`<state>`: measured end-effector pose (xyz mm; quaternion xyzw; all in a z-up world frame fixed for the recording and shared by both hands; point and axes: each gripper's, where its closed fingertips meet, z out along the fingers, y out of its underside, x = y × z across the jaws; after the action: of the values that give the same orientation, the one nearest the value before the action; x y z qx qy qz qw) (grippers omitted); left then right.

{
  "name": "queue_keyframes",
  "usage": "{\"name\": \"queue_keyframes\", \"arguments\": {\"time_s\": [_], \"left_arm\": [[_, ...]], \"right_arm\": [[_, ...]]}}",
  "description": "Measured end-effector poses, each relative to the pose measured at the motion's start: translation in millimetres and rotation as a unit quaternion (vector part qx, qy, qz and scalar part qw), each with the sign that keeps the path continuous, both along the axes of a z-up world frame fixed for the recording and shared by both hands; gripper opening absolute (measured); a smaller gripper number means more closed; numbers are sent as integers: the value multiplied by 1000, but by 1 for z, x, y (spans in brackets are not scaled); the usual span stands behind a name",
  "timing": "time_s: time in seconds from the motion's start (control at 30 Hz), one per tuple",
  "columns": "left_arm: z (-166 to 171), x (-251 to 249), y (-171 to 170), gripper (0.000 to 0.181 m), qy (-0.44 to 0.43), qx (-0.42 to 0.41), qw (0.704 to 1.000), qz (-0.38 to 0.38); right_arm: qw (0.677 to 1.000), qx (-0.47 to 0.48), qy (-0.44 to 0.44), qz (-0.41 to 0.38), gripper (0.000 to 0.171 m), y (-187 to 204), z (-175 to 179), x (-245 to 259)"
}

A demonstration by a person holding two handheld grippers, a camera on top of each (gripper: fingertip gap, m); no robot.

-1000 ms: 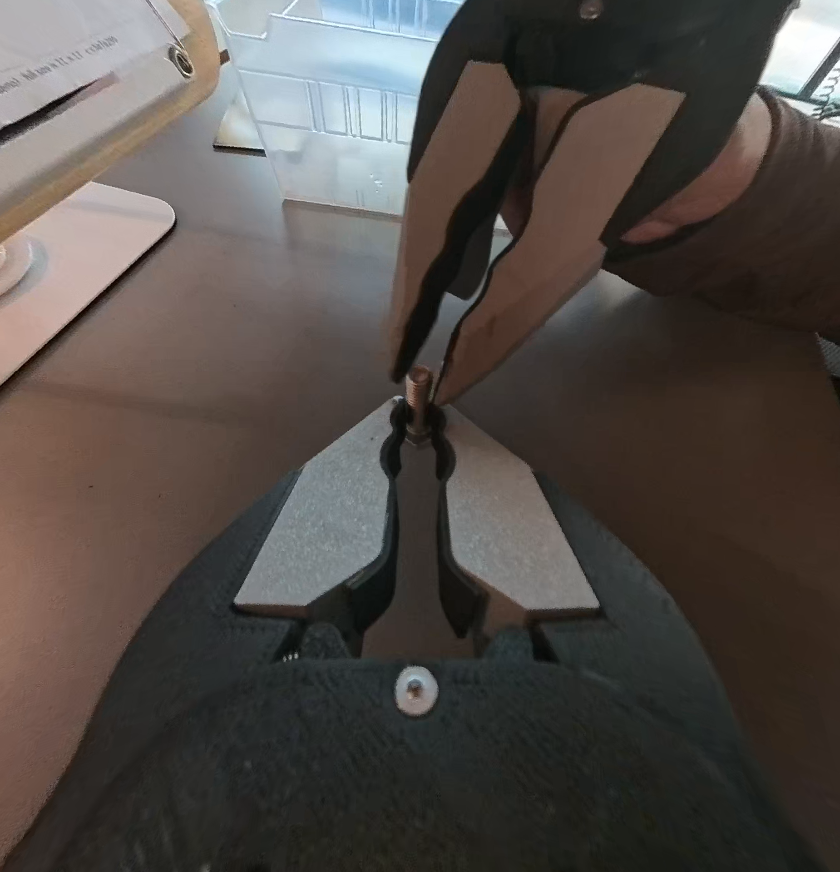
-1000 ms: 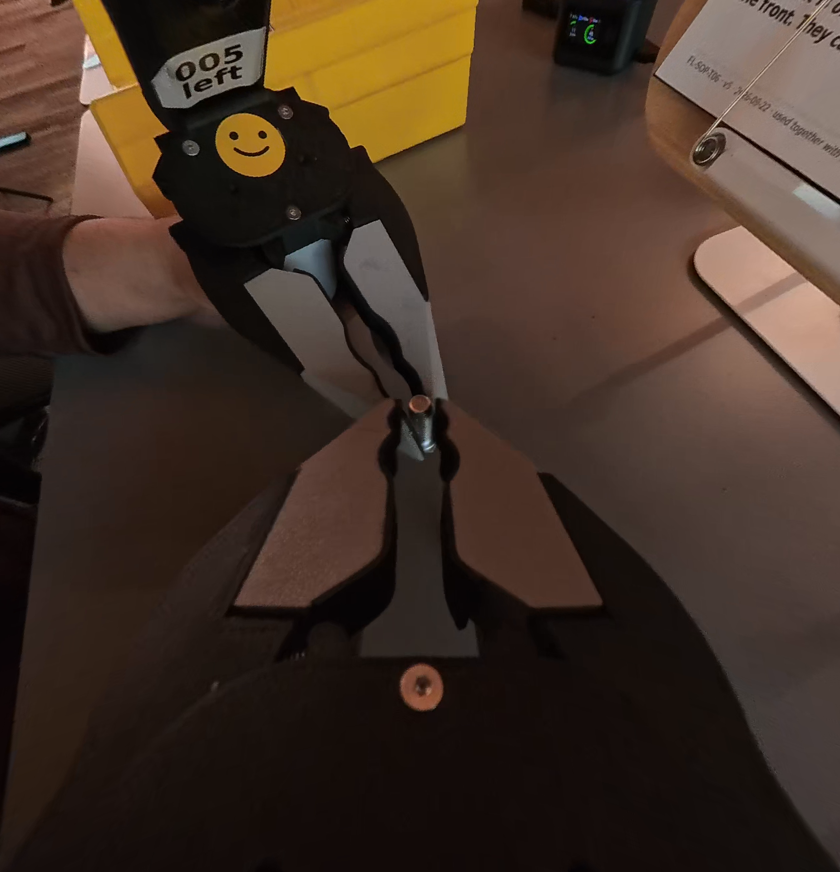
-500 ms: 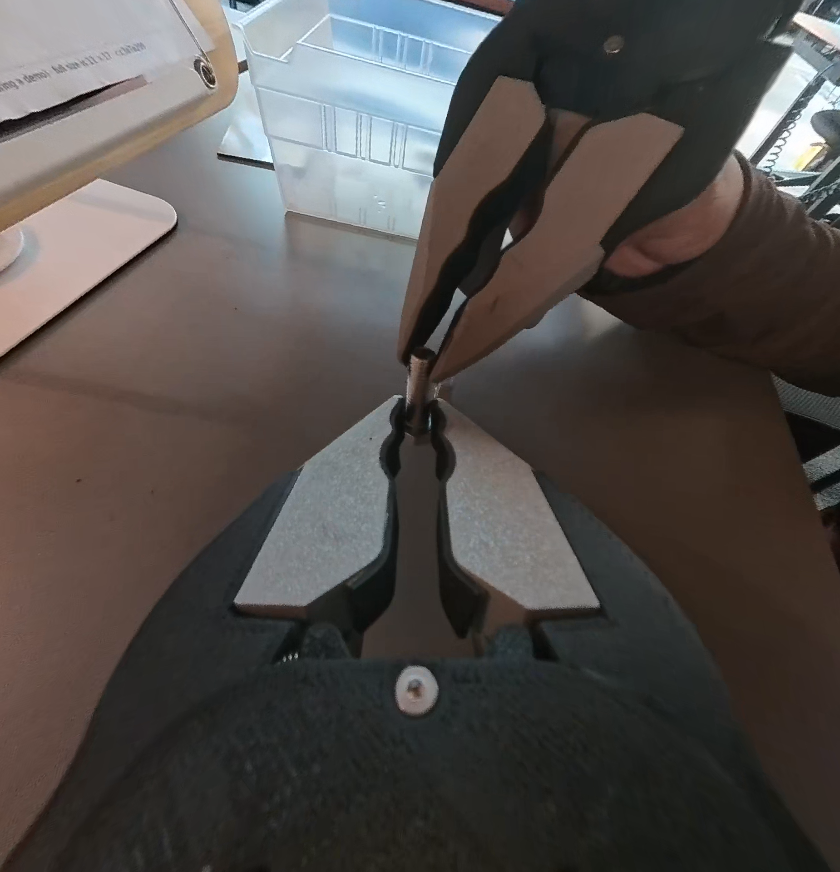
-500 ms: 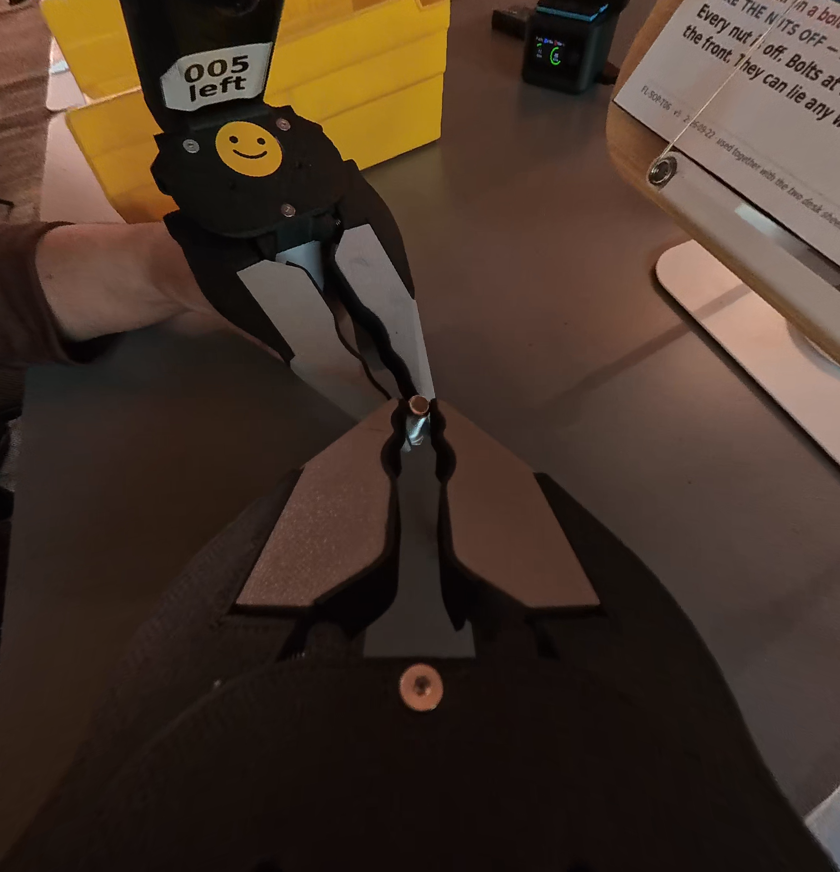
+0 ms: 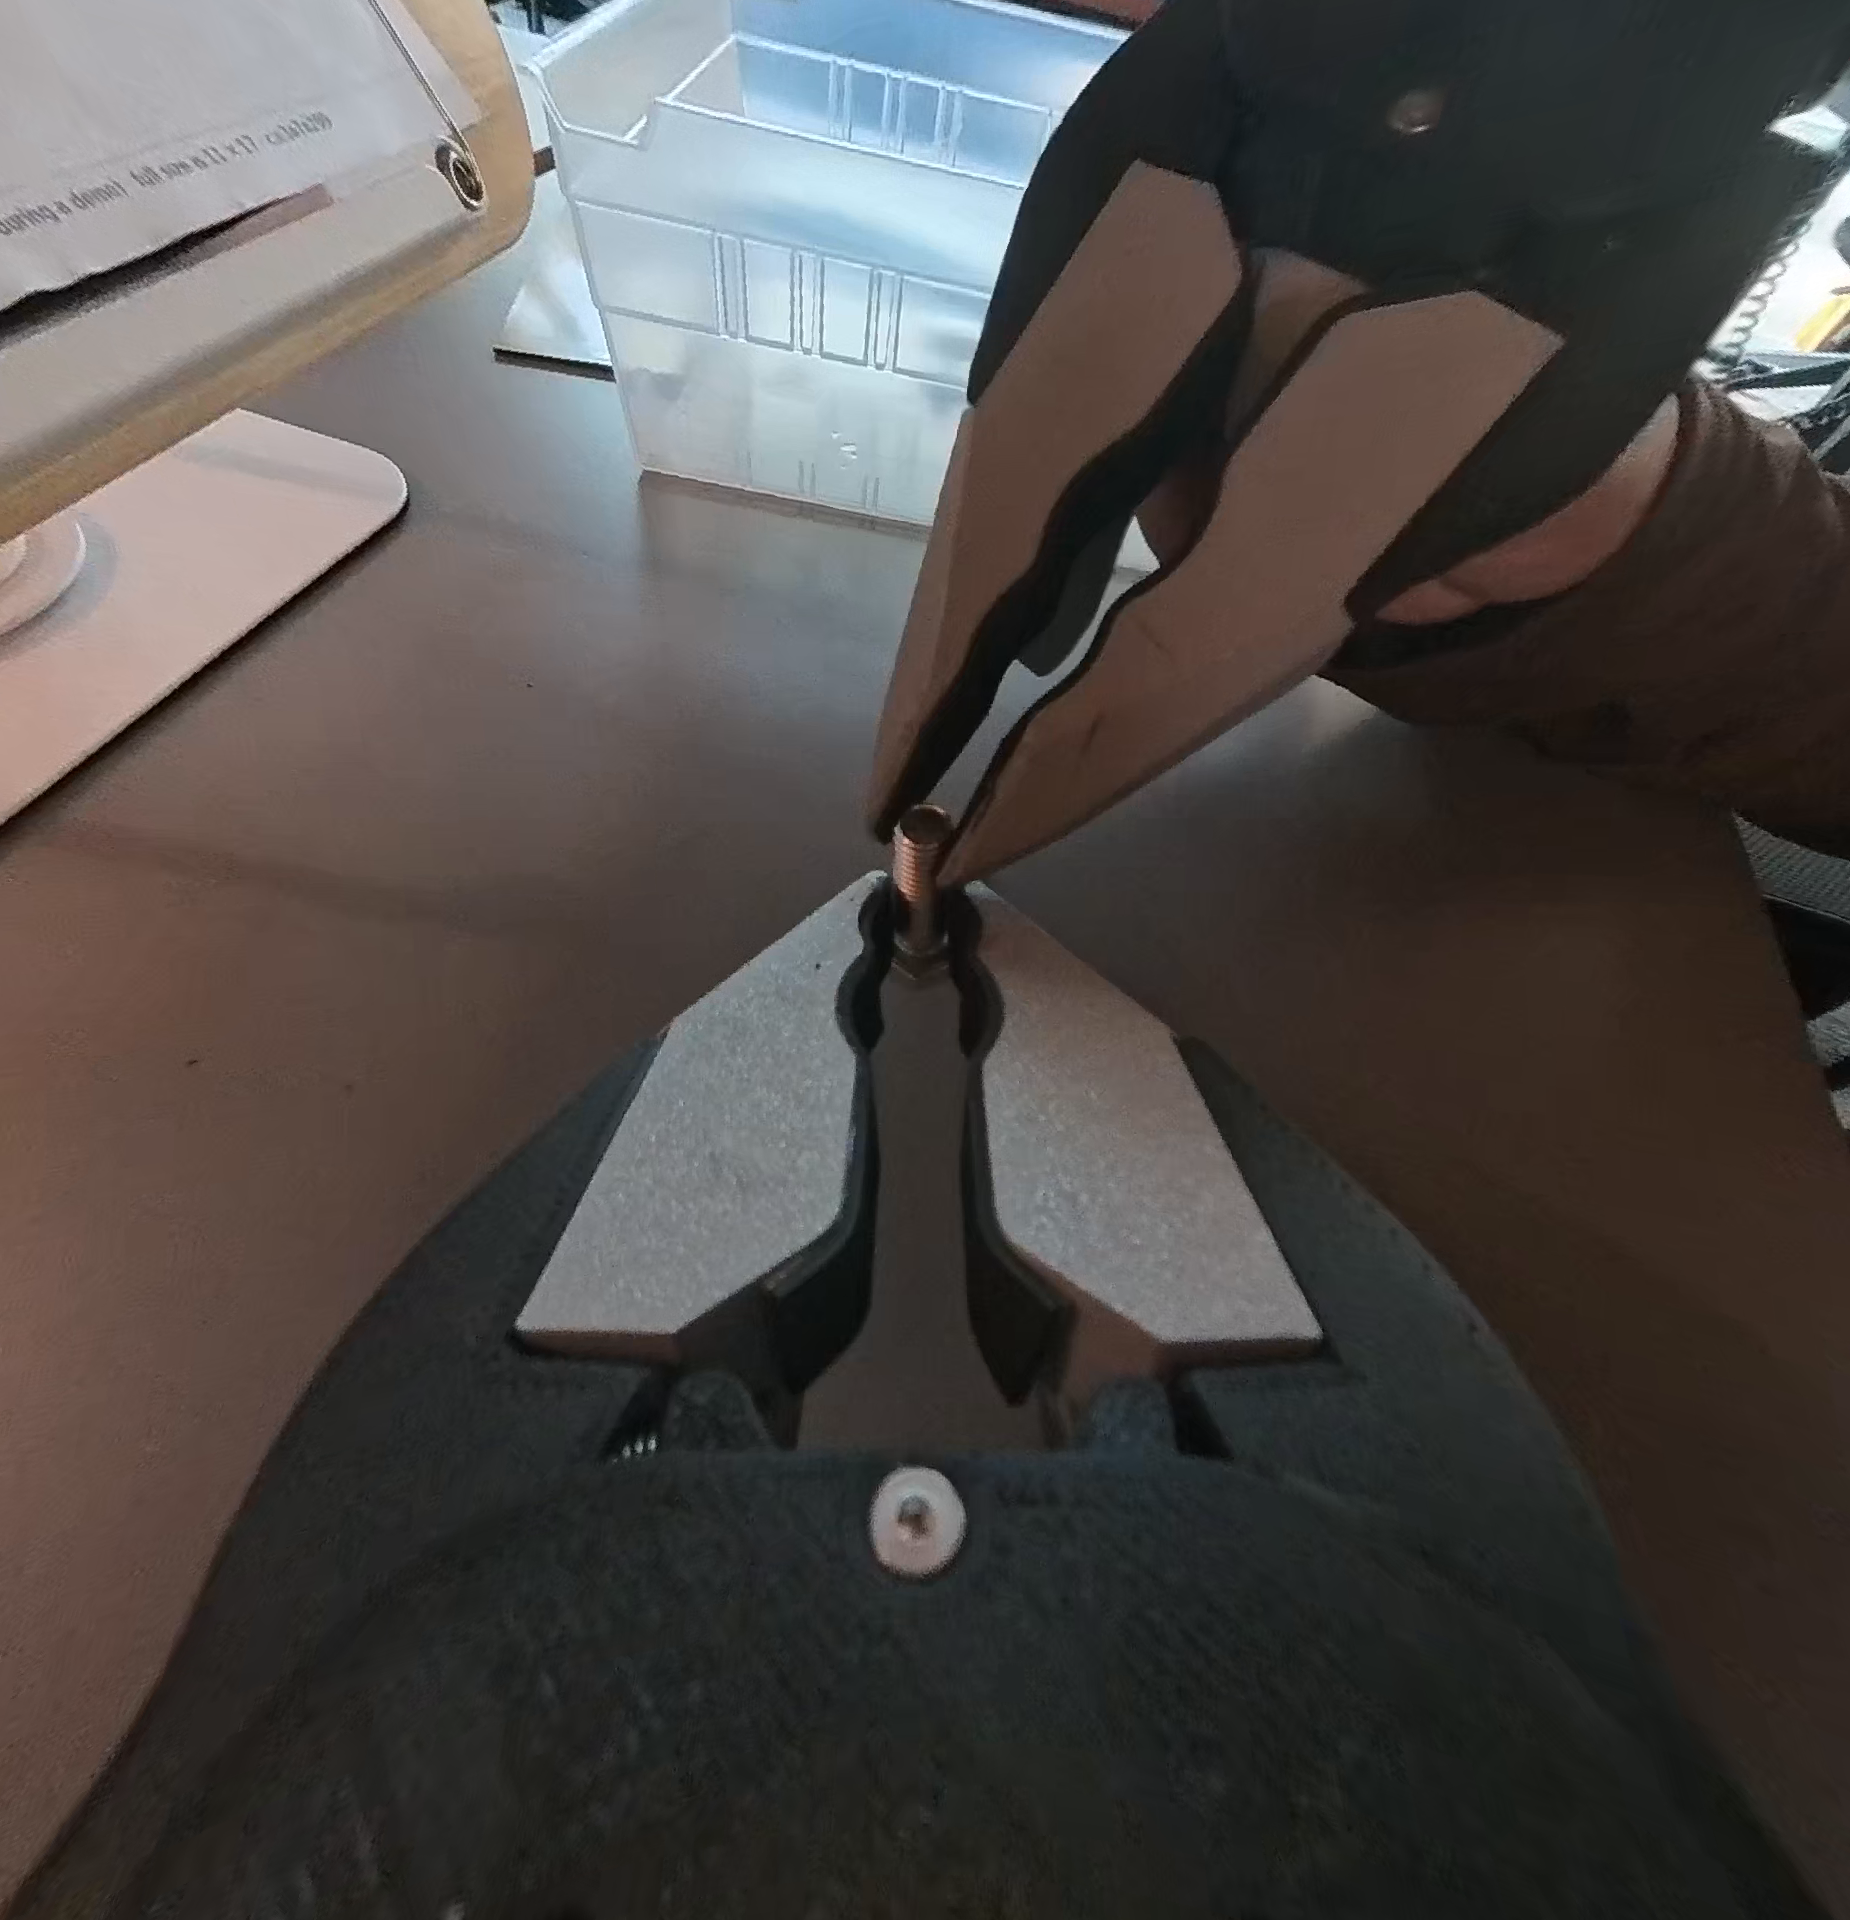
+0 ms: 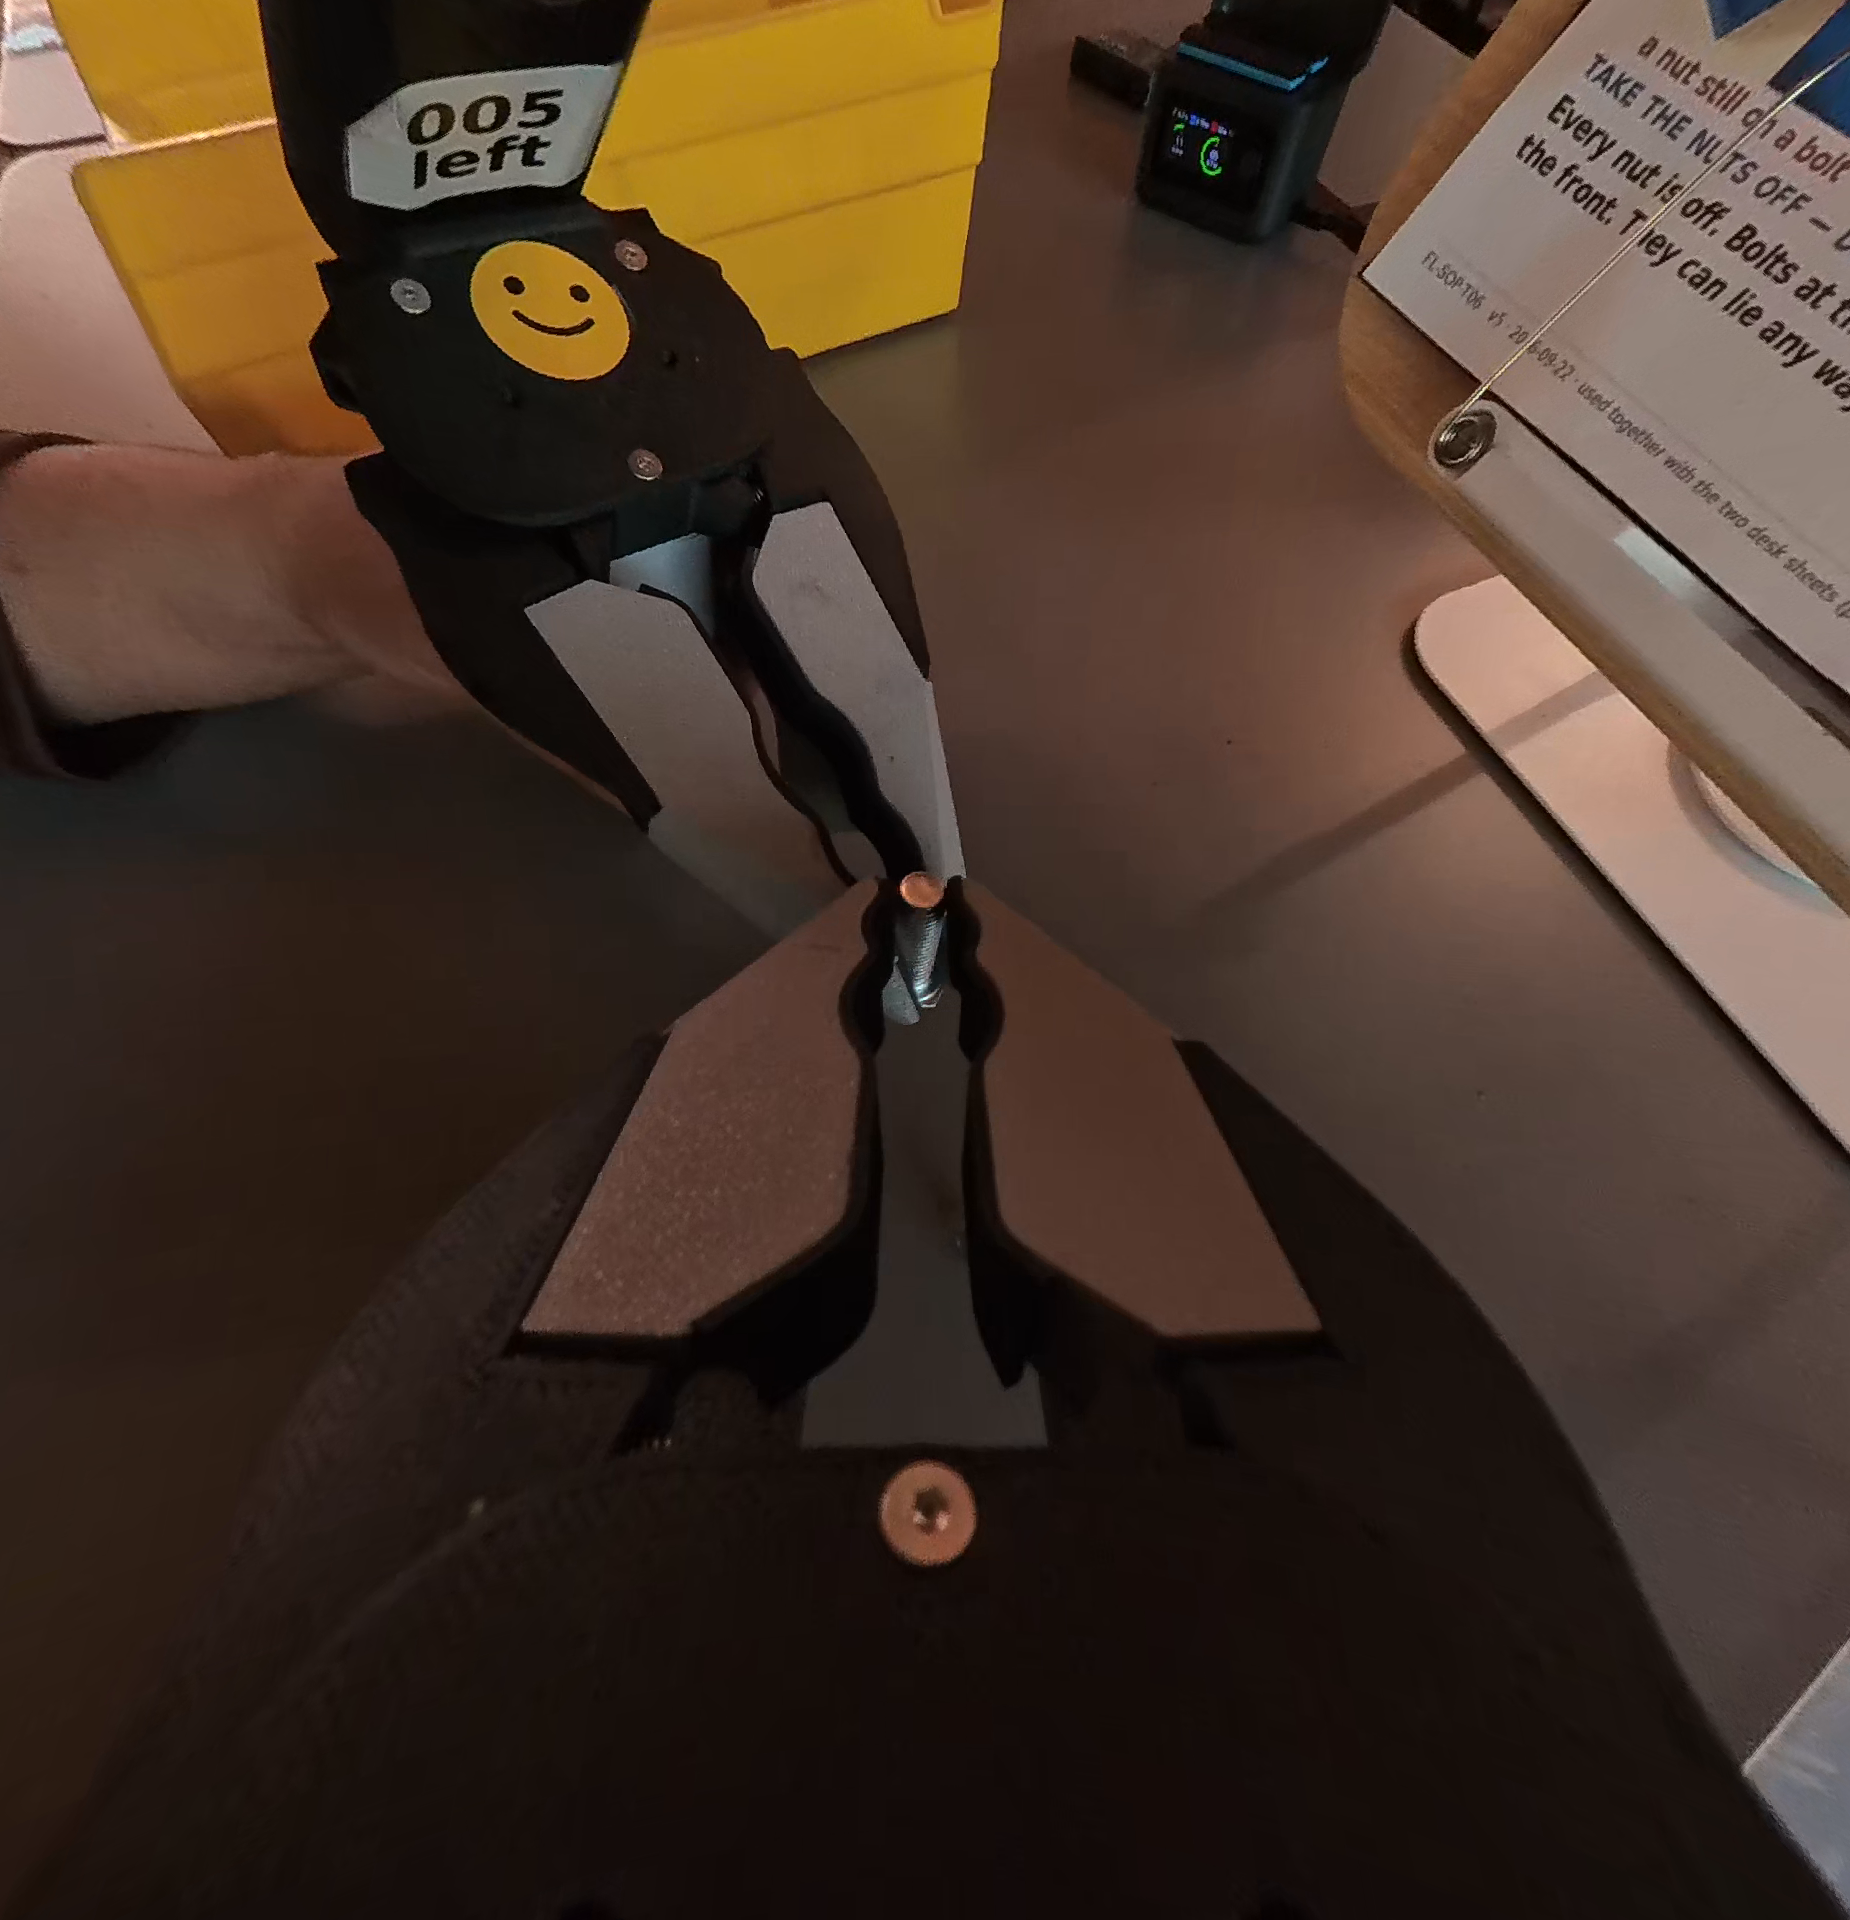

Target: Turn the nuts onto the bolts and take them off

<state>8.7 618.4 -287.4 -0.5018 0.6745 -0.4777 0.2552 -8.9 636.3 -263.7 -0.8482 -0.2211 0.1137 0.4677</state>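
A small threaded bolt [image 5: 921,860] stands upright between both grippers, above the dark table [image 5: 433,883]. My left gripper [image 5: 919,935] is shut on the hex nut [image 5: 919,952] low on the bolt. My right gripper [image 5: 926,847] comes down from the upper right, its tips closed around the bolt's threaded top end. In the right wrist view I look down along the bolt [image 6: 916,951] between my right gripper's tips [image 6: 919,909]. The left gripper [image 6: 931,868], with a yellow smiley sticker, reaches in from the upper left. The nut is hidden there.
A clear plastic bin [image 5: 827,260] stands behind the grippers. A sign stand with a white base [image 5: 173,540] is at the left, also in the right wrist view [image 6: 1586,727]. Yellow bins [image 6: 796,187] and a small black device with a screen [image 6: 1222,156] stand at the back. The grippers are tip to tip, or close to it.
Both grippers stay on the same bolt. The right gripper has swung around it, so the sign stand and the clear bin have shifted in the views. The bolt's top end shows more now.
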Motion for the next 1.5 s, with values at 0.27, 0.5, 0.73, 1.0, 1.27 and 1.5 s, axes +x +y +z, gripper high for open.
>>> {"name": "queue_keyframes", "arguments": {"time_s": [0.27, 0.5, 0.73, 1.0, 1.27, 1.5], "left_arm": [[4, -1, -3, 9, -3, -28, 1000, -12], [3, 0, -3, 10, 4, -39, 999, -8], [3, -1, -3, 10, 4, -43, 999, -9], [6, -1, -2, 10, 3, -51, 999, -7], [10, -2, -4, 9, -11, -34, 999, -8], [11, -3, -3, 9, -15, -12, 1000, -6]], "right_arm": [[1000, 1, 11, 5, 6, -2, 3, -1], [1000, 1, 1, 6, 6, -3, 2, 1], [1000, -2, -9, 9, 6, -5, 3, 2], [1000, -2, -4, 7, 6, -6, 4, 3], [1000, 6, 4, 8, 6, -6, 8, 2], [1000, 11, 9, 9, 6, -5, 9, 1]]}}
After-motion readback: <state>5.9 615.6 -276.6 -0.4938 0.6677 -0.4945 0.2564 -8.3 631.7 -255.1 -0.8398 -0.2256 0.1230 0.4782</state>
